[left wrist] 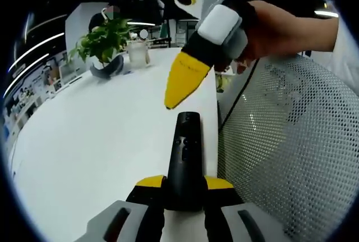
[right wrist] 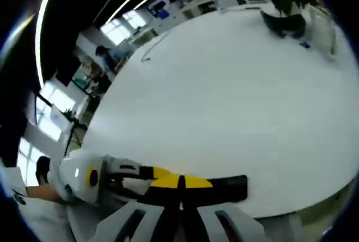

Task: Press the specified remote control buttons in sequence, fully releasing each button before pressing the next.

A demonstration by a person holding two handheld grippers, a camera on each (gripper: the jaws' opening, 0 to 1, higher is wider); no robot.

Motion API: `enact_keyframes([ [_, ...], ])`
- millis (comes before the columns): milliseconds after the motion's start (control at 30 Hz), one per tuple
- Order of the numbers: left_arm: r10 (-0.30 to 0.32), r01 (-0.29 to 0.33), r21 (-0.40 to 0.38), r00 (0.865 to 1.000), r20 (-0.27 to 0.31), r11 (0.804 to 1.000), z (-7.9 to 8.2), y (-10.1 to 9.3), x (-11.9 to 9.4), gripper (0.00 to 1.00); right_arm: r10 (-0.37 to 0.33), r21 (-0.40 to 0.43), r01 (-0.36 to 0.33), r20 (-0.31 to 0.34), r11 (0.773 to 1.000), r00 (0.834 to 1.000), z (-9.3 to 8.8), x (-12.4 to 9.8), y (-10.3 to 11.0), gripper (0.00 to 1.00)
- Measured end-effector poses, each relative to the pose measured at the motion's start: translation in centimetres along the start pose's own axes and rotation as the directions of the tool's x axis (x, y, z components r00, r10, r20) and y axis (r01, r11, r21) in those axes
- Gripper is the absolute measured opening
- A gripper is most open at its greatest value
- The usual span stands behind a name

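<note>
Left gripper view: left gripper (left wrist: 185, 188) at the bottom, yellow-tipped fingers (left wrist: 150, 183) pinching a black remote control (left wrist: 184, 160) on both sides, near its lower end. Remote pointing away over the white tabletop (left wrist: 95, 141), close to the tabletop's right edge, buttons facing up. Above it, right gripper (left wrist: 180, 87) coming in from the upper right, held in a hand (left wrist: 286, 28), yellow tips pressed together into one point, hanging just above the far end of the remote, not clearly touching it. Potted plant (left wrist: 104, 42) and a clear cup (left wrist: 137, 51) far back on the tabletop. Mesh chair back (left wrist: 291, 141) on the right.

Right gripper view: own yellow fingers at the bottom centre, closed together over the remote control (right wrist: 224, 188), seen lying crosswise at the near tabletop (right wrist: 224, 96) edge. Left gripper (right wrist: 120, 180) entering from the left, clamped on the remote's left end. Plant pot (right wrist: 283, 20) at top right.
</note>
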State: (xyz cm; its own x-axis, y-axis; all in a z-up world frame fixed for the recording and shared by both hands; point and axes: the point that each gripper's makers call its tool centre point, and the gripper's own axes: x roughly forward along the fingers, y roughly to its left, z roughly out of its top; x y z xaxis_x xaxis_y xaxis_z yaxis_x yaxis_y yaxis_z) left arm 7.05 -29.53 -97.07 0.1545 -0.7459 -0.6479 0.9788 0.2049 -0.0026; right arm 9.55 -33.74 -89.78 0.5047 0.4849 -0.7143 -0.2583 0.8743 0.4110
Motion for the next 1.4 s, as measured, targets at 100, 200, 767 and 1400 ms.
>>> enact_keyframes([
  [100,0.003,-0.003,-0.001,1.000,0.003,1.000,0.0,0.0,0.0,0.25,-0.015,-0.001,0.015,0.021,1.000,1.000,-0.5,-1.1,-0.3,0.00],
  [200,0.003,-0.003,-0.002,1.000,0.003,1.000,0.0,0.0,0.0,0.25,-0.054,-0.017,0.056,0.125,0.998,0.991,0.8,-2.3,-0.7,0.00],
  [767,0.005,-0.005,-0.002,1.000,-0.015,1.000,-0.2,-0.2,-0.2,0.24,-0.235,-0.276,0.350,0.374,0.895,0.897,4.8,-5.1,-4.2,0.37],
  [1400,-0.003,0.004,0.003,0.997,-0.076,1.000,-1.3,0.9,-1.2,0.24,-0.290,-0.261,0.468,0.511,0.844,0.809,6.5,-6.6,-5.4,0.89],
])
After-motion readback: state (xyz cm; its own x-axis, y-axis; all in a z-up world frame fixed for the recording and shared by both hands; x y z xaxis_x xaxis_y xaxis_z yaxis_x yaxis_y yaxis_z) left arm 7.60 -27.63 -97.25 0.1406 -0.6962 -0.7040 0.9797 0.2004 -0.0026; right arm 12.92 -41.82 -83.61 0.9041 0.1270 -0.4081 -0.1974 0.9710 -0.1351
